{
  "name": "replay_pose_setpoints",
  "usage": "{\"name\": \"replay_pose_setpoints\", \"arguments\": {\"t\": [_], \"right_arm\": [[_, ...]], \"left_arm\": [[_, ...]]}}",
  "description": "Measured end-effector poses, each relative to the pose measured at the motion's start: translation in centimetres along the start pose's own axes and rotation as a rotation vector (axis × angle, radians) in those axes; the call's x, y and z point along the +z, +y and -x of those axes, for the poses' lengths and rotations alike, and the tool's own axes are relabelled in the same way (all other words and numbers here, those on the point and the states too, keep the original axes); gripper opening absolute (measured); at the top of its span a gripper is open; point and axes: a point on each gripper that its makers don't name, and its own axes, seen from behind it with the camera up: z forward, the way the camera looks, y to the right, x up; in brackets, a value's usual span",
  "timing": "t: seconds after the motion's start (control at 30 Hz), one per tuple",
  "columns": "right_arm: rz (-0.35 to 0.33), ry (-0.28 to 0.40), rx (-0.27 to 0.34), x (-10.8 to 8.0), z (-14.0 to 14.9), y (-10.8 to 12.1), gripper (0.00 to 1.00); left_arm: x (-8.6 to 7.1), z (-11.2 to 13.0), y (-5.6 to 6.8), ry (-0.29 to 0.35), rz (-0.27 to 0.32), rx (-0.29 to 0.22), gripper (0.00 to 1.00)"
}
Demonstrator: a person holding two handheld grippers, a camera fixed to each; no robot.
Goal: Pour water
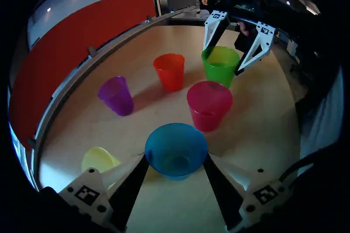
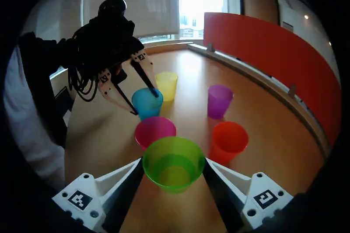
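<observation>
Blue cup [image 1: 176, 151] stands upright, mouth up, long axis vertical, at the near edge of the wooden table [image 1: 262, 128]. It sits between the left gripper's [image 1: 176, 156] fingers. The fingers are spread to cup width, one on each wall just under the rim, clamped on it. Cannot tell if the base touches the table.

Green cup [image 2: 173, 165] is also upright, mouth up. The right gripper [image 2: 173, 161] grasps it the same way, a finger pressing each side. Cannot tell whether either cup holds water.

The two grippers face each other across the table. In the right gripper view the left gripper comes down at a slant from a hand hidden by dark cabling, with a white sleeve [image 2: 26, 119] beside it.

Between the held cups, all upright and apart:
- Pink cup [image 1: 209, 104], nearest the blue one and just beside the green.
- Orange cup [image 1: 169, 71], beside the green.
- Purple cup [image 1: 116, 95], toward the red partition [image 1: 65, 53].
- Yellow cup [image 1: 98, 159], just beside the left gripper's finger.
</observation>
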Motion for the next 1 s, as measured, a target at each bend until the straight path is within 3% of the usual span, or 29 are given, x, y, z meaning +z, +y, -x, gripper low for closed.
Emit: {"name": "replay_pose_setpoints", "arguments": {"t": [0.6, 1.0], "right_arm": [[0.009, -0.037, -0.006, 0.9, 2.0, 0.5, 0.93], [0.005, -0.039, 0.004, 1.7, 2.6, 0.4, 0.93]], "left_arm": [[0.4, 1.3, -0.5, -0.007, -0.006, -0.033, 0.85], [0.8, 2.2, -0.2, -0.027, -0.001, -0.034, 0.86]]}}
